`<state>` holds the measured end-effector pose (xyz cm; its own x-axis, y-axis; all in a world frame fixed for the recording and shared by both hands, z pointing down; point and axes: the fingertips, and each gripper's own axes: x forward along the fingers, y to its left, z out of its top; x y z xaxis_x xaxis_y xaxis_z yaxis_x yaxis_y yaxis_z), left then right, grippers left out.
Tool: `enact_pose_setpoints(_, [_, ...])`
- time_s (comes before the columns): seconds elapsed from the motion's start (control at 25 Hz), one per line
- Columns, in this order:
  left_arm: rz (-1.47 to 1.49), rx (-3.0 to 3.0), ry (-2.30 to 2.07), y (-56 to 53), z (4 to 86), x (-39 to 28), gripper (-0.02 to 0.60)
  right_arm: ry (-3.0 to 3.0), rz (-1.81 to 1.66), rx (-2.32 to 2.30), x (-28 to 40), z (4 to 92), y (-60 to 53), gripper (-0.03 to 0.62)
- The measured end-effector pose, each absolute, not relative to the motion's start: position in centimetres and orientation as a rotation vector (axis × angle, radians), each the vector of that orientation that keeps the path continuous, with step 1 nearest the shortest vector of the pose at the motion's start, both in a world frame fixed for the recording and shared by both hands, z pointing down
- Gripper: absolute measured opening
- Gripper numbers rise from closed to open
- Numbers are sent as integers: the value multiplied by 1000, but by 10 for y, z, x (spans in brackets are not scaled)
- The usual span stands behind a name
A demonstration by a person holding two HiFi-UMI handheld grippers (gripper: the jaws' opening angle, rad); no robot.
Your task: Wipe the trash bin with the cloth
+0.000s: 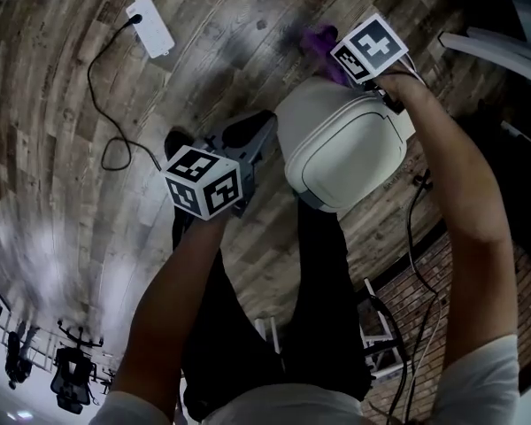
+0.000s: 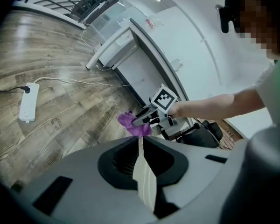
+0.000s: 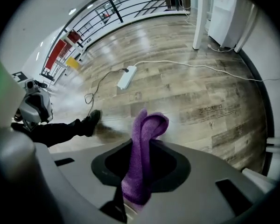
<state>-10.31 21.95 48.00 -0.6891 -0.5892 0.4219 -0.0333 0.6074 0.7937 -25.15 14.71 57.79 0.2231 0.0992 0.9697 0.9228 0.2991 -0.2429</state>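
– Sitting where, the trash bin (image 1: 341, 153)?
– Head view, just R of centre, on the wood floor (image 1: 230, 42). White, lid down, grey trim at its 7 o'clock edge.
– And the cloth (image 3: 142, 157)?
– Purple, at the bin's 12 o'clock edge. R gripper (image 2: 143, 119) has it: jaws clamped on it, cloth folded over & sticking out past the tips. Can't tell if the cloth touches the bin.
– L gripper (image 2: 140, 146)?
– At the bin's 9 o'clock, just beside it; contact not clear. Its jaws are pressed together, nothing btwn them, tips aimed twd the cloth.
– Anything else round it?
– Person's legs in black trousers come up from 6 o'clock to the bin, w/ a black shoe (image 3: 91, 120) by the L gripper. White power strip (image 1: 150, 25) w/ a black cord (image 1: 102, 104) lies on the floor at abt 10 o'clock, well apart from the bin.
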Motion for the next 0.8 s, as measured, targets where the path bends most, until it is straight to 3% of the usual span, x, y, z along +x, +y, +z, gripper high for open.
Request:
enact_pose_setpoints(0.48, [-1051,505,-2130,220,482,-96,32,-938,-1085,-948,-247,610,58,101])
enact_pose_setpoints(0.8, [-1063,511,-2128,220,481,-87,32,-885,-948,-914,-216,610,67,100])
